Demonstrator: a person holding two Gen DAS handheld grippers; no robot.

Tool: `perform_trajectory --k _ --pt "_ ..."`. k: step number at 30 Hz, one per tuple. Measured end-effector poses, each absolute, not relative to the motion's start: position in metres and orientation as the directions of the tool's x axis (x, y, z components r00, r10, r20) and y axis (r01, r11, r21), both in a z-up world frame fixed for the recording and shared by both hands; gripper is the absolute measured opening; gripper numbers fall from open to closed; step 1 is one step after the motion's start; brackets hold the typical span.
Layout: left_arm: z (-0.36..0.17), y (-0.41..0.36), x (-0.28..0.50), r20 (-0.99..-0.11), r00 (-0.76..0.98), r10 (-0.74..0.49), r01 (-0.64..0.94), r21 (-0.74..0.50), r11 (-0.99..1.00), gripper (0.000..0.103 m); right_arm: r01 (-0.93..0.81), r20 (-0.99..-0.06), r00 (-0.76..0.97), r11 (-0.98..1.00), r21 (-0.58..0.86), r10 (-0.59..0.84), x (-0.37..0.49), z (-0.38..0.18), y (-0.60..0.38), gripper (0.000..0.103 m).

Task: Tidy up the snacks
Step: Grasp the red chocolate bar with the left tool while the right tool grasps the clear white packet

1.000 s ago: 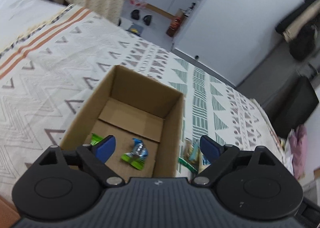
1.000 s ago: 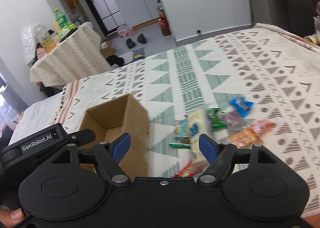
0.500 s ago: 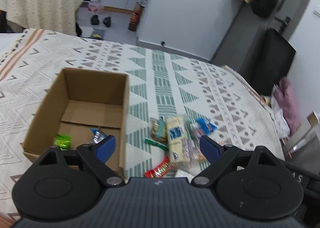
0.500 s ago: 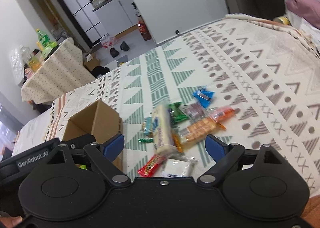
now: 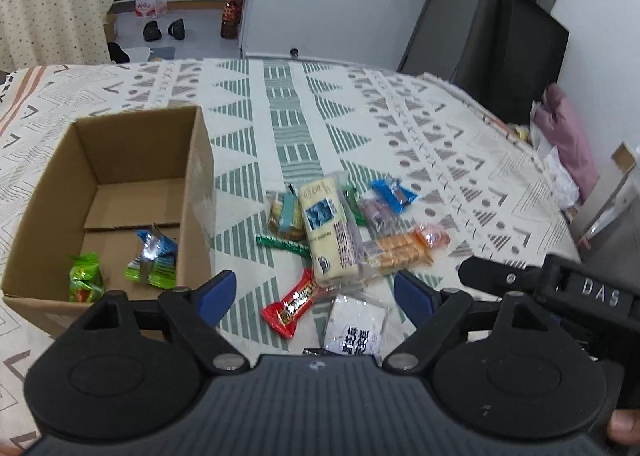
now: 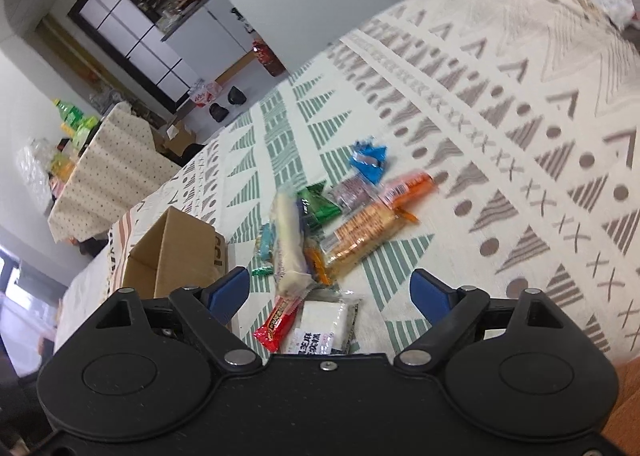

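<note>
Across the middle of the frame we see a bed under a patterned bedspread (image 5: pixel 296 124) of green and grey triangles. In the upper left we find a table draped in a dotted cloth (image 5: pixel 52 16) with green bottles (image 6: pixel 74 122) on it, and on the floor behind the bed a pair of dark shoes (image 5: pixel 164 30) near a reddish bottle (image 5: pixel 231 14). At the right edge we note a black panel (image 5: pixel 516 52) against the wall and a mauve bundle (image 5: pixel 568 140).

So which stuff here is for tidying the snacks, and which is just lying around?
For the job:
cardboard box
red snack bar
long cracker pack
blue candy
white packet

Just lying about:
shoes
dark bottle
pink cloth
</note>
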State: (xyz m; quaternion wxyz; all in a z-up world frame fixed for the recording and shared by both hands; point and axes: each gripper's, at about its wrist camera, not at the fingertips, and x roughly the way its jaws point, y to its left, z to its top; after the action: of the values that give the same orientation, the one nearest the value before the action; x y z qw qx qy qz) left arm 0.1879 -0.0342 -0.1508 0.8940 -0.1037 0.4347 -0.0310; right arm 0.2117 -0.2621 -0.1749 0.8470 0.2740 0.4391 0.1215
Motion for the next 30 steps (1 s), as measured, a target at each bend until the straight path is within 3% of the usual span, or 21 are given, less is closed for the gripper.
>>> perform_trajectory --k 5,13,20,30 --pt "-0.165 -0.044 0.195 -0.799 0.586 -0.137 -0.023 -0.185 0.982 0.067 0.078 -0.688 0.541 0.786 0.613 0.484 0.22 -0.195 -0.266 0.075" --pt "-0.195 -0.049 0.206 -0.844 0.523 -0.119 -0.052 -0.171 0.984 0.051 0.099 -0.699 0.462 0.751 0.653 0.546 0.229 -0.219 -0.258 0.067" --pt "-0.208 -0.053 0.215 -0.855 0.509 -0.099 -0.065 -0.153 0.986 0.047 0.119 -0.703 0.412 0.73 0.673 0.58 0.235 -0.236 -0.249 0.052" --pt "-0.221 -0.049 0.227 -0.871 0.486 -0.071 -0.099 -0.136 0.986 0.046 0.124 -0.698 0.375 0.714 0.689 0.609 0.241 -0.251 -0.241 0.05"
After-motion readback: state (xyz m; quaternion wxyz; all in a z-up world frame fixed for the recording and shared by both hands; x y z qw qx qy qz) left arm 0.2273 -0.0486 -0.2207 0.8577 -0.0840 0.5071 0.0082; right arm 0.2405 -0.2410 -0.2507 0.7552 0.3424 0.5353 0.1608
